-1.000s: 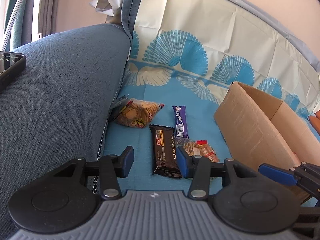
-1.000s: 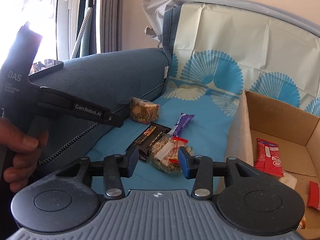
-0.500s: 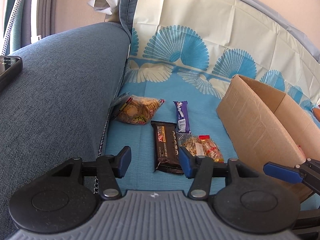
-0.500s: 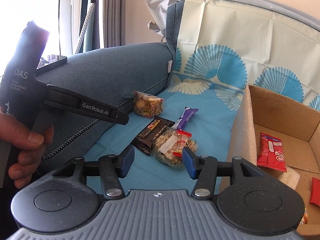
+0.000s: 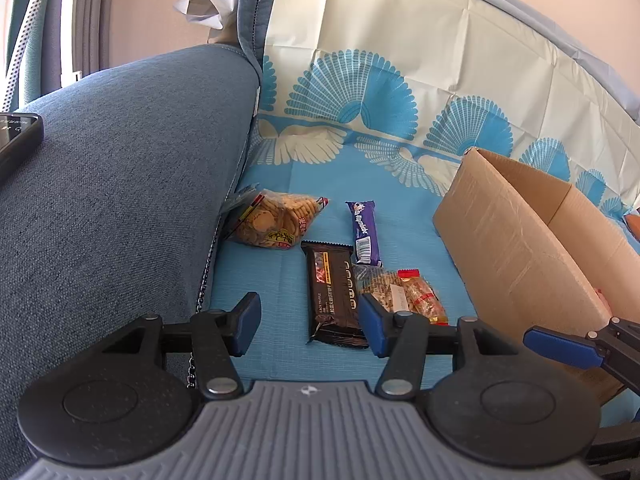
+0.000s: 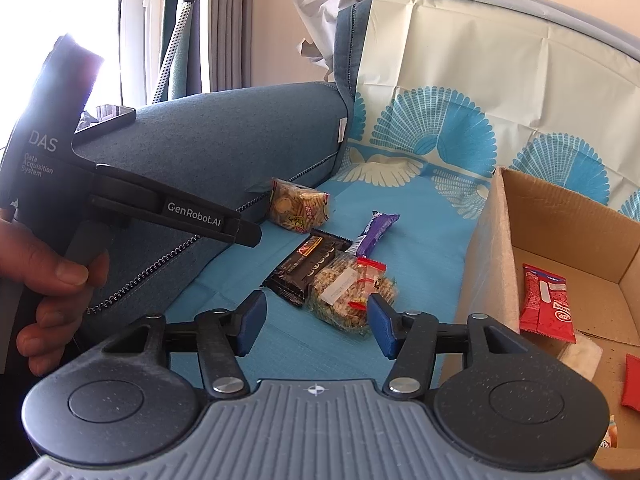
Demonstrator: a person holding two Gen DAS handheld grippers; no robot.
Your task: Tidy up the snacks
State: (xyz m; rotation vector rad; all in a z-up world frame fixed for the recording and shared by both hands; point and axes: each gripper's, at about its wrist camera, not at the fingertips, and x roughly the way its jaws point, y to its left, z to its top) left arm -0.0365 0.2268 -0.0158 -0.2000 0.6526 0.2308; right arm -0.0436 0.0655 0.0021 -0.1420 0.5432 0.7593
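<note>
Several snacks lie on the blue seat cloth: a biscuit bag by the armrest, a purple bar, a black chocolate bar and a clear nut packet. They also show in the right wrist view: biscuit bag, purple bar, black bar, nut packet. My left gripper is open, just short of the black bar. My right gripper is open, just short of the nut packet. A cardboard box holds a red packet.
The blue sofa armrest rises at the left with a phone on top. The box stands to the right of the snacks. The patterned cloth covers the backrest. The left gripper's body crosses the right wrist view.
Both grippers have drawn back and risen slightly from the snacks; both stay open. The snacks have not moved.
</note>
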